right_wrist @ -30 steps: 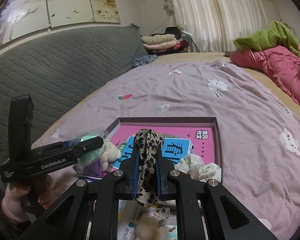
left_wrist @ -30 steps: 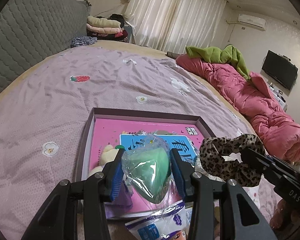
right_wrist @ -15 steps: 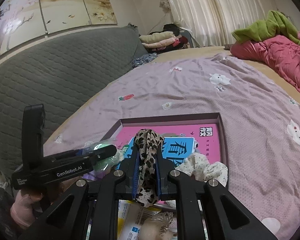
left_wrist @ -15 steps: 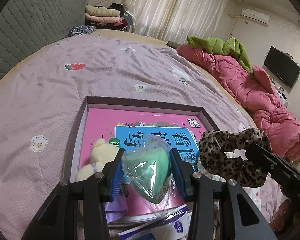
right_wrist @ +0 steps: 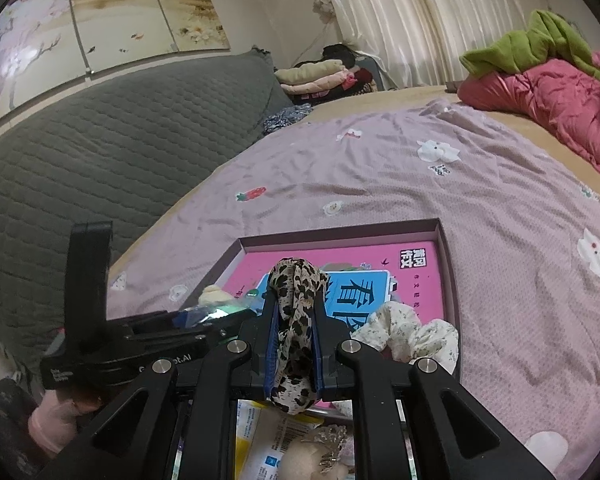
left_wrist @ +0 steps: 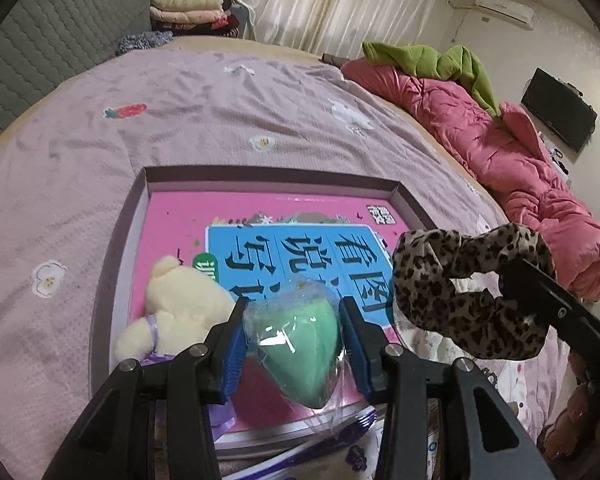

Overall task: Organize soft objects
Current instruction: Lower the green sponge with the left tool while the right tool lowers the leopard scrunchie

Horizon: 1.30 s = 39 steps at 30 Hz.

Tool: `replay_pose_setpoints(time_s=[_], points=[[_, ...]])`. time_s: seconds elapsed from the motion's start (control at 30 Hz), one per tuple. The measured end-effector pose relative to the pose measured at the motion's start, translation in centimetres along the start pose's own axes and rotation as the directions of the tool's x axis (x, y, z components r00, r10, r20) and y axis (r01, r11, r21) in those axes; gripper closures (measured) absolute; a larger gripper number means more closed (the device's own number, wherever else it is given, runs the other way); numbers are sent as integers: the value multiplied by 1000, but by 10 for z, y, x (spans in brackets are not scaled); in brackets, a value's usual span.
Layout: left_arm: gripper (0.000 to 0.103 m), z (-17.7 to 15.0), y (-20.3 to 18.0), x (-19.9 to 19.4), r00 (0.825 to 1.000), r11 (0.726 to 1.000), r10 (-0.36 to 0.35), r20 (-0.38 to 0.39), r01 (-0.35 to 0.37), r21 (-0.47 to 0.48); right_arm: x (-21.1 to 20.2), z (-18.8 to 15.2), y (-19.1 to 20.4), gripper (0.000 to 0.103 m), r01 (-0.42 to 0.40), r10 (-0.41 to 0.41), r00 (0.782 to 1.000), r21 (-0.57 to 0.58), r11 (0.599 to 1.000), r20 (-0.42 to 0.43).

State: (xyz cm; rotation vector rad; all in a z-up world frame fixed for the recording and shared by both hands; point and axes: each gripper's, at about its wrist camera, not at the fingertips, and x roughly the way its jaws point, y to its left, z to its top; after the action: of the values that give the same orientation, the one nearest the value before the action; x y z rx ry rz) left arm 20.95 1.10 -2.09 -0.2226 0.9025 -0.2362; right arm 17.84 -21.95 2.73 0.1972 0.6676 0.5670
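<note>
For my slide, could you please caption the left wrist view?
Left gripper holds a wrapped green sponge over the tray.
</note>
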Motion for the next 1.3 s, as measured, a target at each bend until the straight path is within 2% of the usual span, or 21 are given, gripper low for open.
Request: replay_pose_setpoints(time_s=[0.27,0.5,0.67,0.77,0.9,1.03,1.3], points=[[58,-4,0,13,998,1000,17,-54,-16,14,4,-1,-6,88,-44,45,999,55,998,-19],[58,-6,-2,13,998,999,22,-56,-21,24,8,-4,-10,88,-78,82,996,100,992,-39],[58,-5,1,16,996,998,58,-70,-57,13,10,-6,-13,88,-100,107,993,137,986,-49],[58,-5,7,19,995,999,51,-83,-52,-14,13,-8,-17,87,-119,131,990,177,977,-57],[58,-6,7,19,995,998,56,-85,-56,-1,18,-12,-22,87,-148,168,983,228,962,-73],[58,-5,8,19,995,999,46,-89,-46,-7,22,-15,-23,87,-120,145,985,231,966,-96],[58,-6,6,16,995,999,35,-90,-36,-5,34,-22,-26,87,-14,49,983,199,980,-176]])
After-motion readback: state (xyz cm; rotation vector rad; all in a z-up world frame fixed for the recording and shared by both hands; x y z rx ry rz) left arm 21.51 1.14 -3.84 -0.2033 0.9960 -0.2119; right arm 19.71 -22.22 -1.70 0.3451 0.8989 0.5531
